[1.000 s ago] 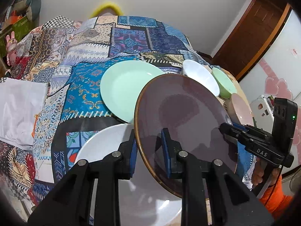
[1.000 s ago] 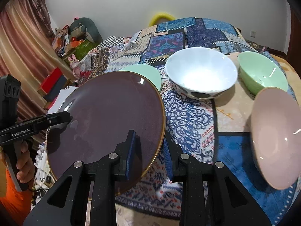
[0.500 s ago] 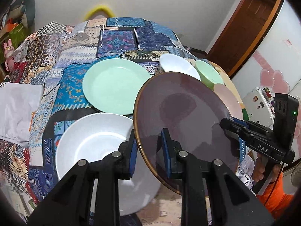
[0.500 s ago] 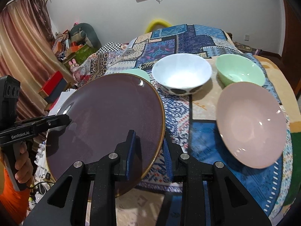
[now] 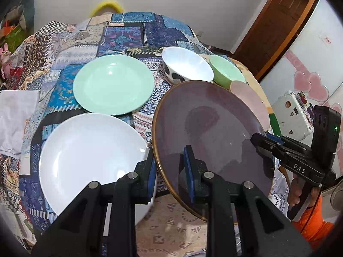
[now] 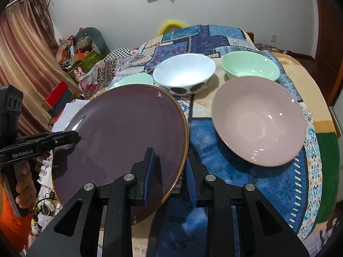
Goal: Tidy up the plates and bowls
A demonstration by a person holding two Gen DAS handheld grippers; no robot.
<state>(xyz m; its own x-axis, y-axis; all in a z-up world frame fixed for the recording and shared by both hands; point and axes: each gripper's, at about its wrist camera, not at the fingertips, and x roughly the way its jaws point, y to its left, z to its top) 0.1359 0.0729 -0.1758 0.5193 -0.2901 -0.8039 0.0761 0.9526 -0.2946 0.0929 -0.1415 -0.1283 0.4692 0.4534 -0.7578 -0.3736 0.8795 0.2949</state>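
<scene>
A dark purple plate (image 5: 210, 132) with a gold rim hangs tilted above the table's near edge. My left gripper (image 5: 169, 160) is shut on its left rim. On the opposite rim my right gripper (image 6: 169, 160) is shut, and it also shows at the right of the left wrist view (image 5: 263, 141). On the table lie a white plate (image 5: 85, 158) and a mint green plate (image 5: 113, 84). Behind stand a white spotted bowl (image 6: 184, 72), a green bowl (image 6: 250, 66) and a pink bowl (image 6: 257, 120).
A patchwork cloth (image 5: 133, 27) covers the round table. A white cloth (image 5: 15, 115) lies off its left side and a white appliance (image 5: 293, 115) stands to the right. Boxes and toys (image 6: 75, 55) crowd the floor by the curtain.
Both grippers have drawn back toward the table's near edge with the purple plate between them. The white plate and the pink bowl now show in full.
</scene>
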